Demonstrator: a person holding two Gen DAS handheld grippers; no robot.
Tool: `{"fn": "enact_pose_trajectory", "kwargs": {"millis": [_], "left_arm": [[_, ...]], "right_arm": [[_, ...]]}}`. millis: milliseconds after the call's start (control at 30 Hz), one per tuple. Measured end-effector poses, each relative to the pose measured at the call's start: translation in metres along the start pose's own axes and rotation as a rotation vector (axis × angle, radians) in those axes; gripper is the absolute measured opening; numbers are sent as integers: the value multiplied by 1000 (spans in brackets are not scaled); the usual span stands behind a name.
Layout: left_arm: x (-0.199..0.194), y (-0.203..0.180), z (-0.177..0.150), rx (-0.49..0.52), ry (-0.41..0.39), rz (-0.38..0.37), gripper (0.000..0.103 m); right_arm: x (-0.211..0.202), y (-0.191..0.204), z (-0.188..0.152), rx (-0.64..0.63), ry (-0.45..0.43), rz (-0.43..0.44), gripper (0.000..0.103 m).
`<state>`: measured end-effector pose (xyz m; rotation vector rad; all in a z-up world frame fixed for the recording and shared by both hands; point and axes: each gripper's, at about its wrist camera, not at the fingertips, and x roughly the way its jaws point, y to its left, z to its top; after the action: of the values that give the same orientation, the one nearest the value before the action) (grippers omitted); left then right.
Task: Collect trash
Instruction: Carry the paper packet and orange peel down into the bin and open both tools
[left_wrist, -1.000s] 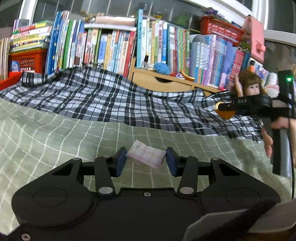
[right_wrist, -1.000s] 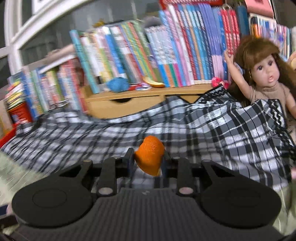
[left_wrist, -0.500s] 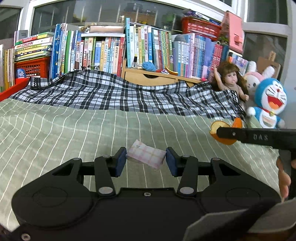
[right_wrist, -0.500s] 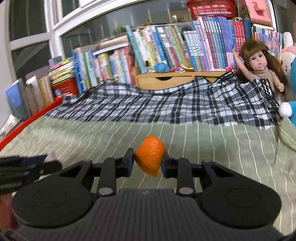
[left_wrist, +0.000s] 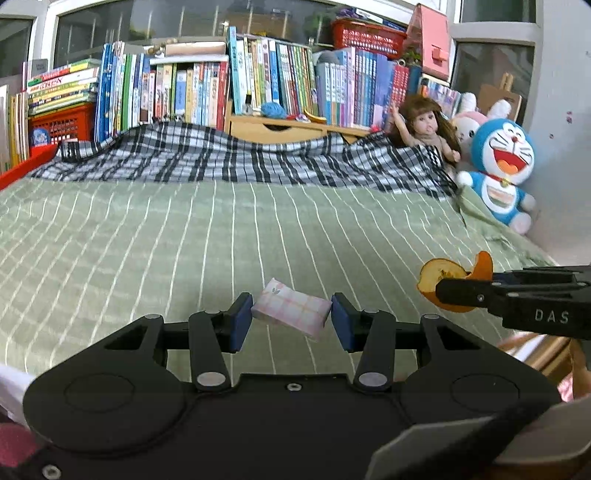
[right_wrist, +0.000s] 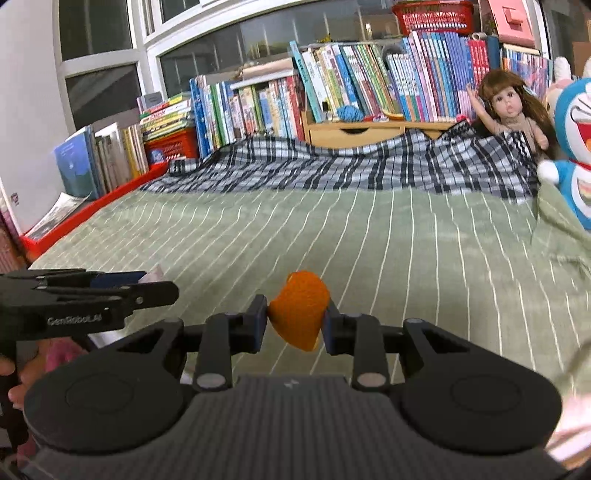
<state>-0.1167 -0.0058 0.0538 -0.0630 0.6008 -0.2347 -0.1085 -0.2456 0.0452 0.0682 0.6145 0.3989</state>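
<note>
My left gripper (left_wrist: 291, 319) is shut on a small pink checked packet (left_wrist: 291, 312), held off the green striped bed cover (left_wrist: 184, 240). A curled piece of orange peel (right_wrist: 301, 310) sits pinched between the pads of my right gripper (right_wrist: 297, 326). In the left wrist view the right gripper (left_wrist: 465, 286) comes in from the right with the orange peel (left_wrist: 439, 275) at its tip. In the right wrist view the left gripper (right_wrist: 157, 282) shows at the left with a pale corner of the packet (right_wrist: 157, 270). Both hang over the near part of the bed.
A black-and-white plaid blanket (left_wrist: 240, 158) lies across the far end of the bed. Behind it stand rows of books (left_wrist: 258, 81) and a wooden drawer box (left_wrist: 280, 129). A doll (left_wrist: 424, 125) and a blue plush toy (left_wrist: 502, 170) sit far right. A red rail (right_wrist: 92, 206) edges the left side.
Both grippers have drawn back from the plaid blanket and the books towards the near part of the bed, so more green cover shows. Each keeps its hold on its item.
</note>
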Motion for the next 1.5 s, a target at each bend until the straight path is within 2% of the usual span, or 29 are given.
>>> {"fn": "enact_pose_trajectory", "kwargs": {"millis": [267,500,633,1133,1367,1500], "left_arm": [[-17,-6,-32,43,40,-15,44],[-19,-4,-61,47,94,-6,44],[-14,1,-75,34,140,0,44],[26,8,-132,21,324,32,44],[38,11,-162,-16,402,38,45],[44,16,-175,-20,440,53,45]], "right_arm": [[-13,15,-41,12,37,-1,37],[-10,23,-73,27,79,3,37],[-4,31,-94,11,109,-5,37],[17,36,-164,82,207,22,39],[27,35,-199,160,253,34,41],[27,38,-199,151,245,35,41]]}}
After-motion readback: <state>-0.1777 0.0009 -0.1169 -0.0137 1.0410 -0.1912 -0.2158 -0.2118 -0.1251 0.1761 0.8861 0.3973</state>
